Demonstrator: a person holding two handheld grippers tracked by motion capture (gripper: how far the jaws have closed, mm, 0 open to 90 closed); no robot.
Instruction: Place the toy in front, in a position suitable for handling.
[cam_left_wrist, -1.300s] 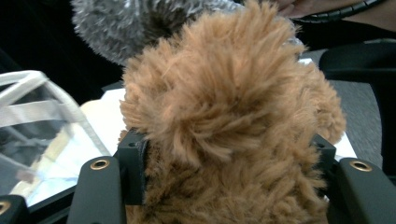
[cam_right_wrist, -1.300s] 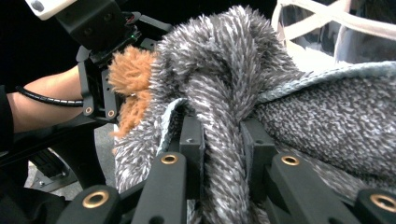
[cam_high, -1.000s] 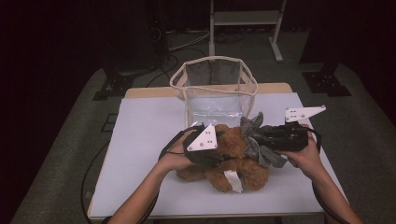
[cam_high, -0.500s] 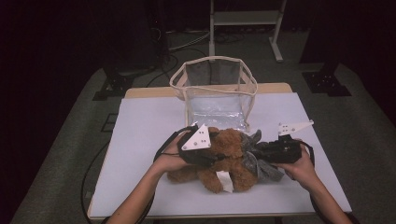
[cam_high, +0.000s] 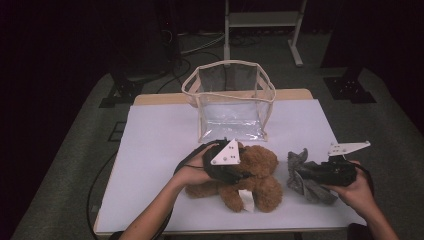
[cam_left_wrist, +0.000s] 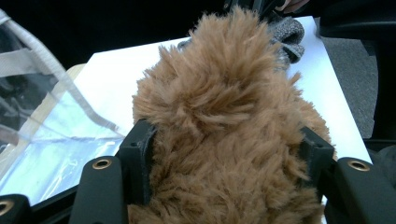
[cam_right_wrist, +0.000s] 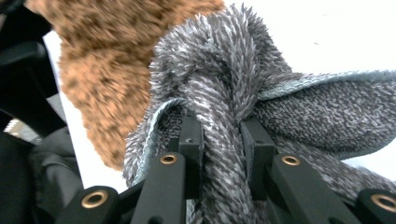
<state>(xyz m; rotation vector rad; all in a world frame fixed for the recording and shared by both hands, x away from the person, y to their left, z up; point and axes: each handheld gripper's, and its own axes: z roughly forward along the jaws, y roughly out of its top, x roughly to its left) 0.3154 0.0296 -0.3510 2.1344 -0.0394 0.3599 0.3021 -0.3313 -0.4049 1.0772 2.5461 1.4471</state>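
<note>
Grey cloth (cam_high: 306, 176) pulled right off teddy (cam_high: 252, 175), near table edge (cam_high: 345, 212); fingers clamp both

Left claw (cam_high: 245, 172) half-closed, right claw (cam_high: 300, 175) clamped tight.

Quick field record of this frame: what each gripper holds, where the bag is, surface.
left gripper: shut on brown plush bear
right gripper: shut on grey cloth
bear: lying on the white table
cloth: right of the bear, apart from it
clear bag: upright, open top, behind the bear
</note>
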